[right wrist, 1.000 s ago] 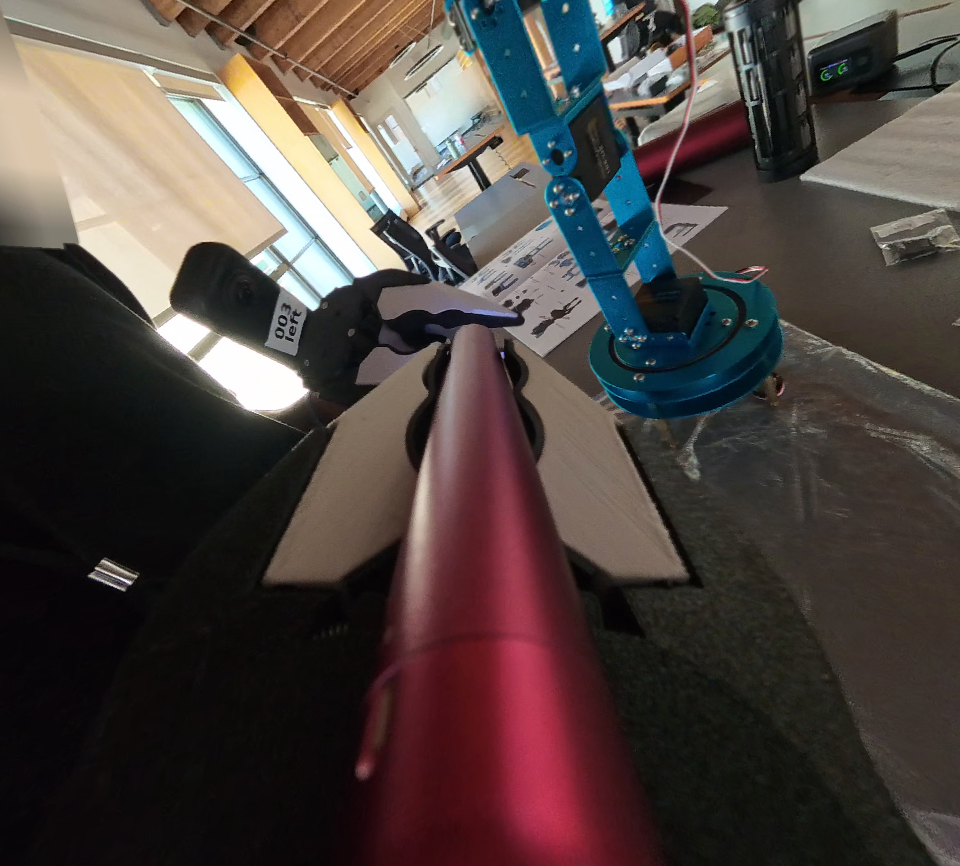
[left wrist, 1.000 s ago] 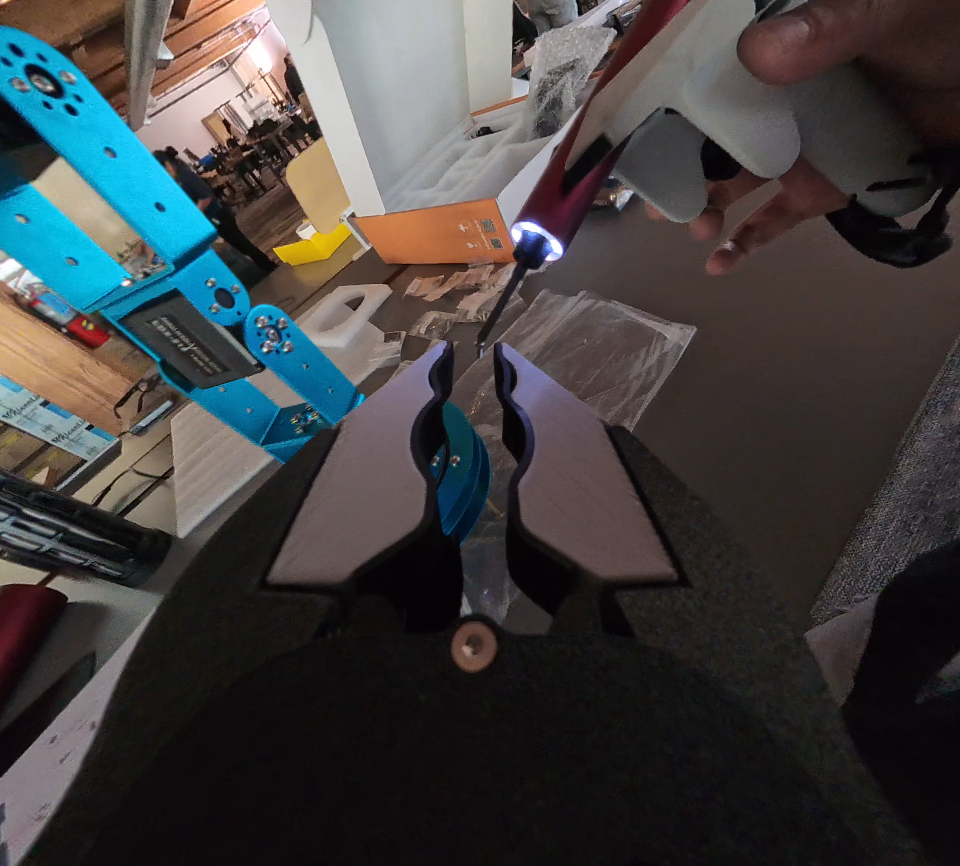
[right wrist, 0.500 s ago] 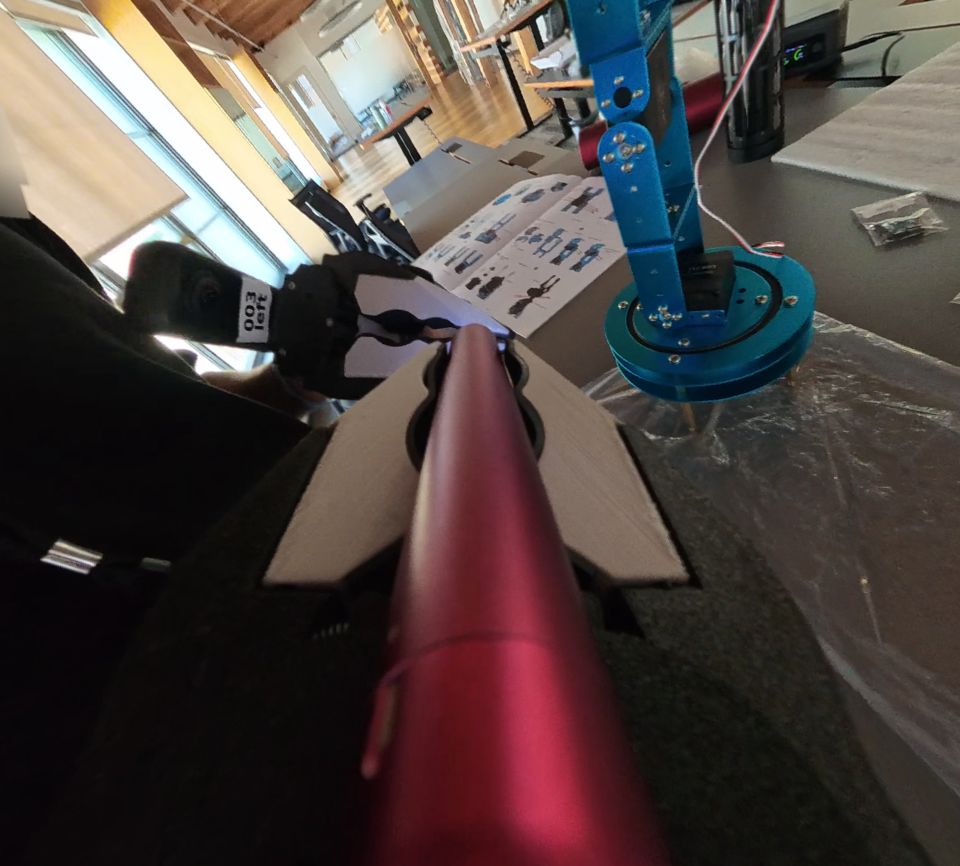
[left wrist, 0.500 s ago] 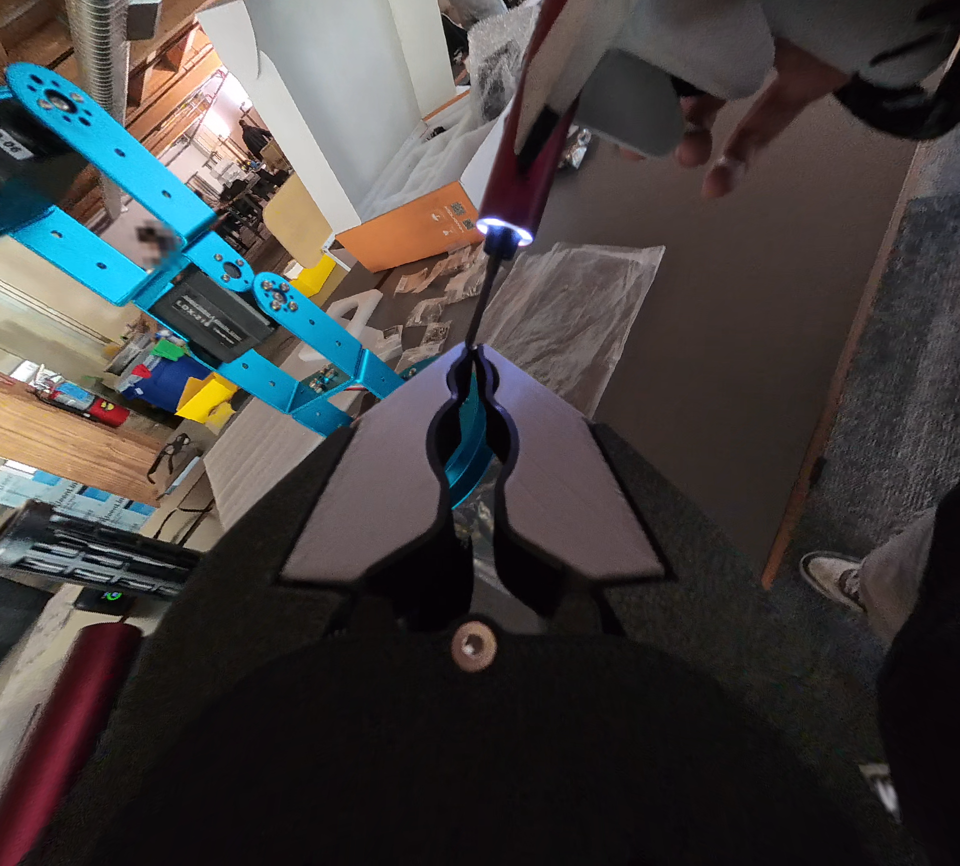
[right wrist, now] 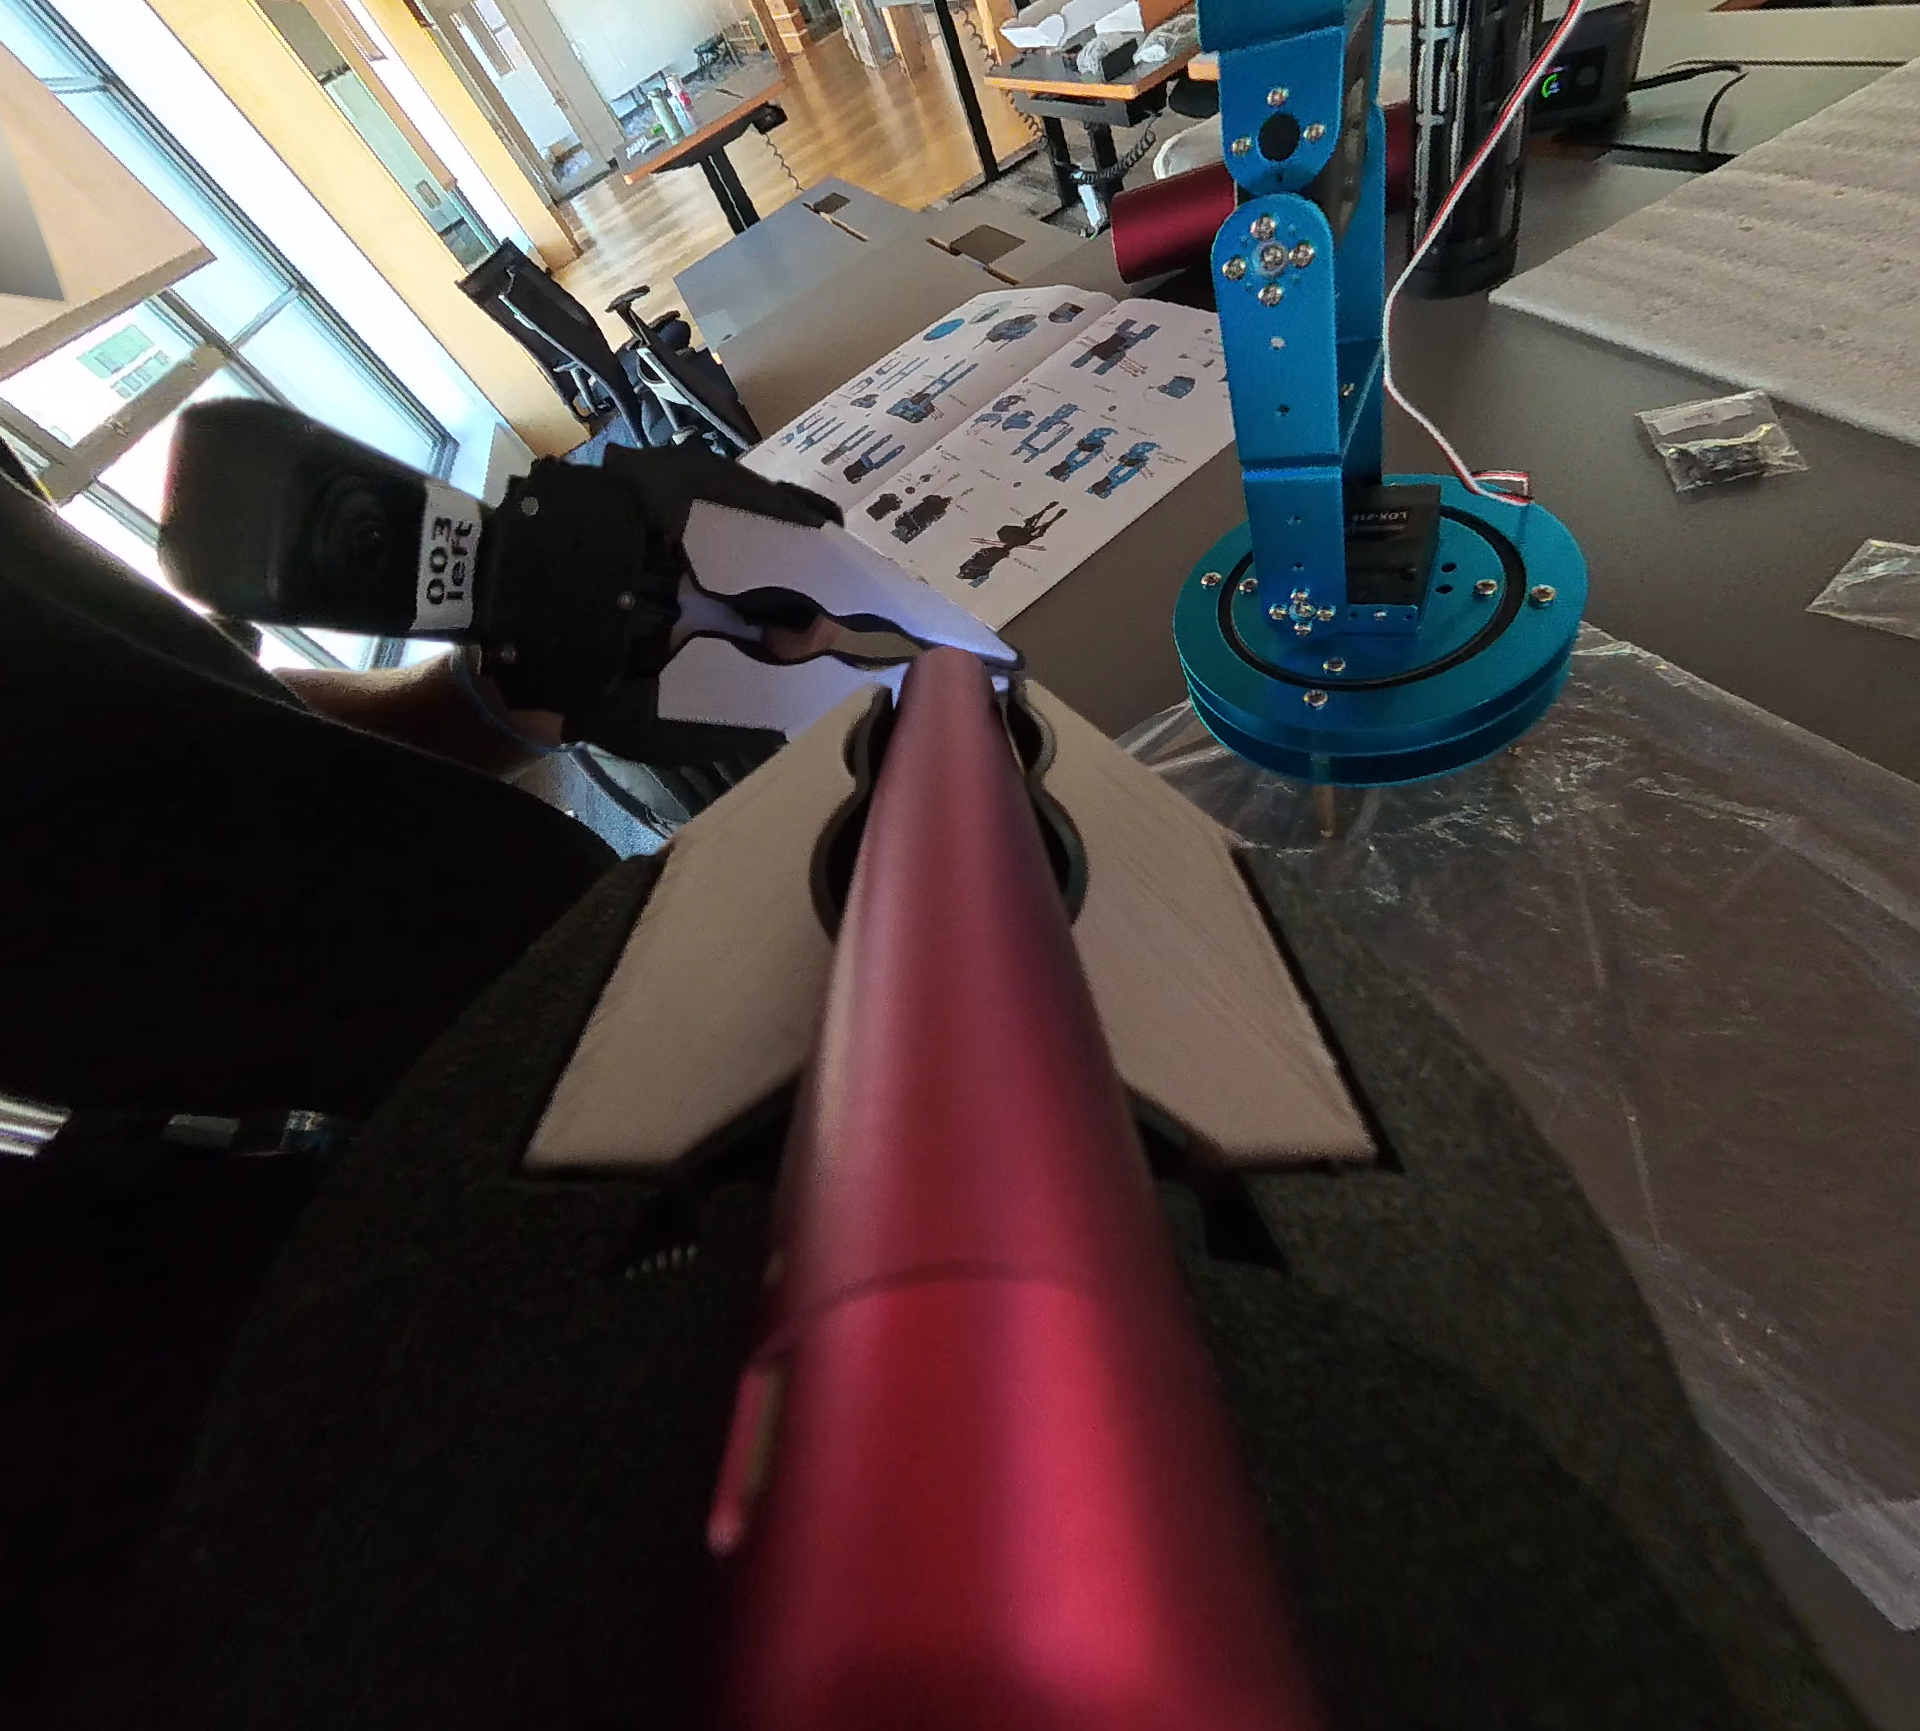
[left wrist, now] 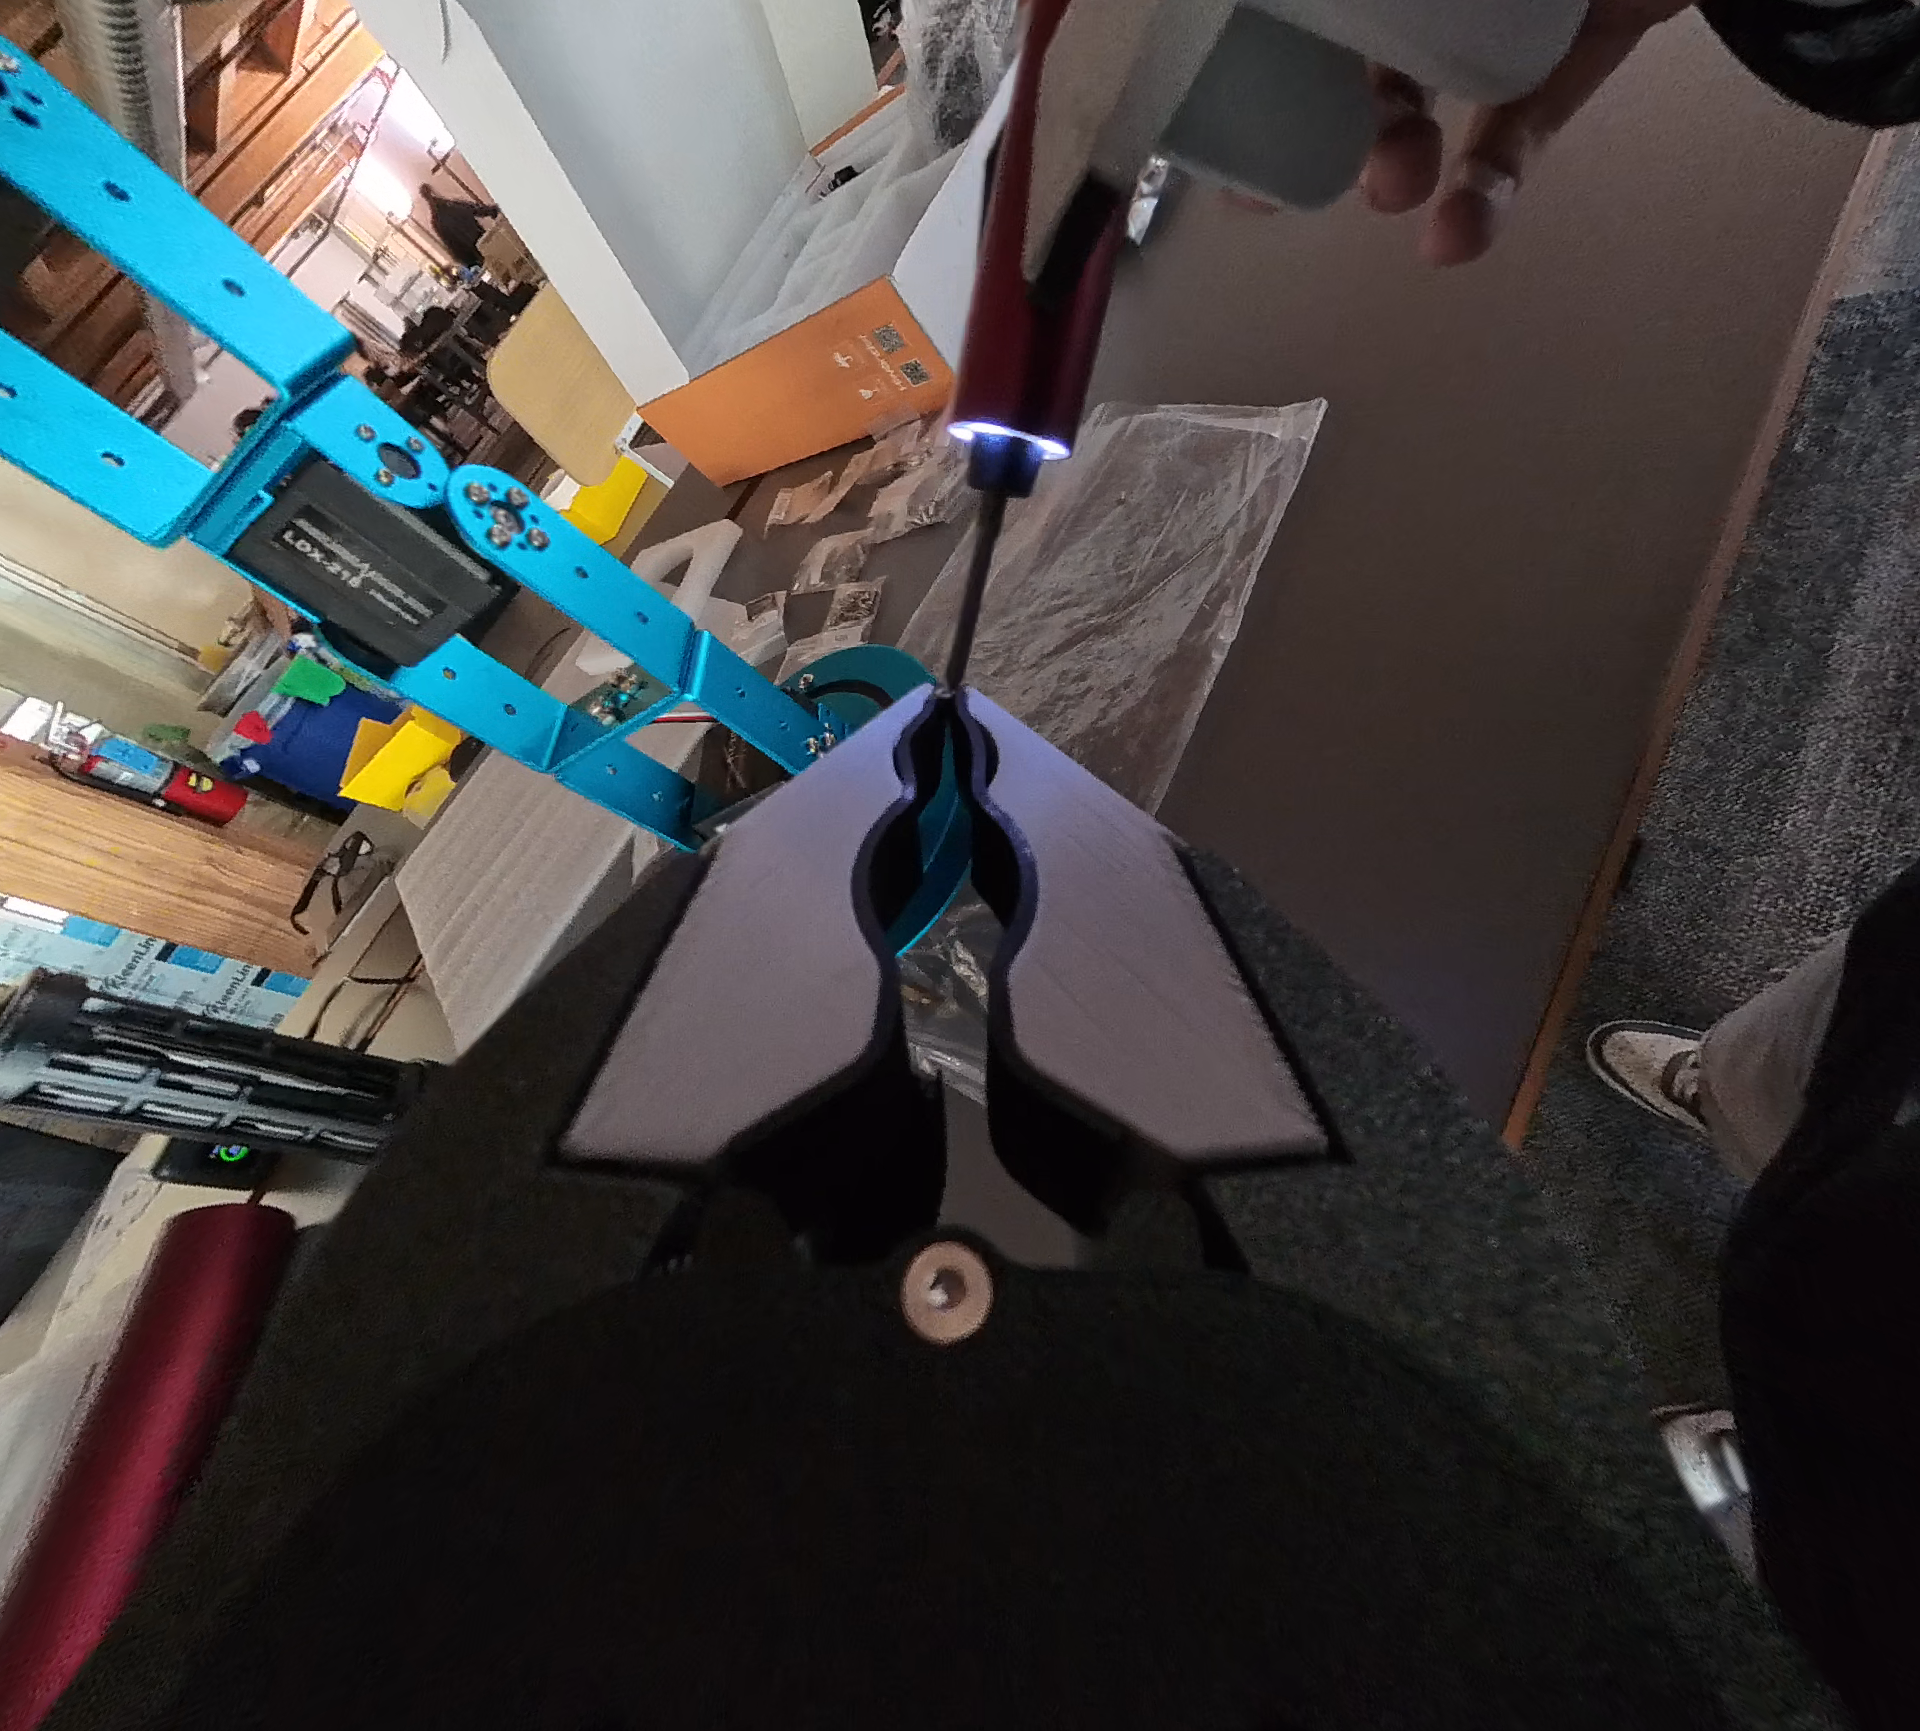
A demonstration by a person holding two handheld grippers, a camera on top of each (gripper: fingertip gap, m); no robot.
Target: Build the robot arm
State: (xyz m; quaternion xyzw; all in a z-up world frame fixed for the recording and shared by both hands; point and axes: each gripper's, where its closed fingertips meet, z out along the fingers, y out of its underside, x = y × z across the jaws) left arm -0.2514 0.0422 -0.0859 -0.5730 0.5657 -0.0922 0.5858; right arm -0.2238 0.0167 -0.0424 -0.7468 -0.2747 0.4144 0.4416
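My right gripper (right wrist: 951,705) is shut on a red electric screwdriver (right wrist: 935,1162), held lengthwise between the fingers. In the left wrist view the screwdriver (left wrist: 1013,279) comes down from above with its tip light on, and its thin bit (left wrist: 977,580) ends right at my left gripper (left wrist: 940,707). The left gripper is shut, fingertips together; I see nothing between them. It also shows in the right wrist view (right wrist: 992,647), just beyond the screwdriver's nose. A blue metal robot arm (right wrist: 1299,227) stands upright on its round blue base (right wrist: 1382,642), right of both grippers.
A clear plastic sheet (right wrist: 1558,902) lies under the base. An open picture manual (right wrist: 997,434) lies behind. Small parts bags (right wrist: 1714,445), a foam sheet (right wrist: 1766,227) and a black mesh cylinder (right wrist: 1475,71) are at the right. An orange and white box (left wrist: 810,393) stands farther off. Spacing between my two grippers at the tips: around 6 cm.
My left gripper has gone from open to shut. The screwdriver has swung more upright and its bit tip now meets the left fingertips. The right gripper still holds the screwdriver.
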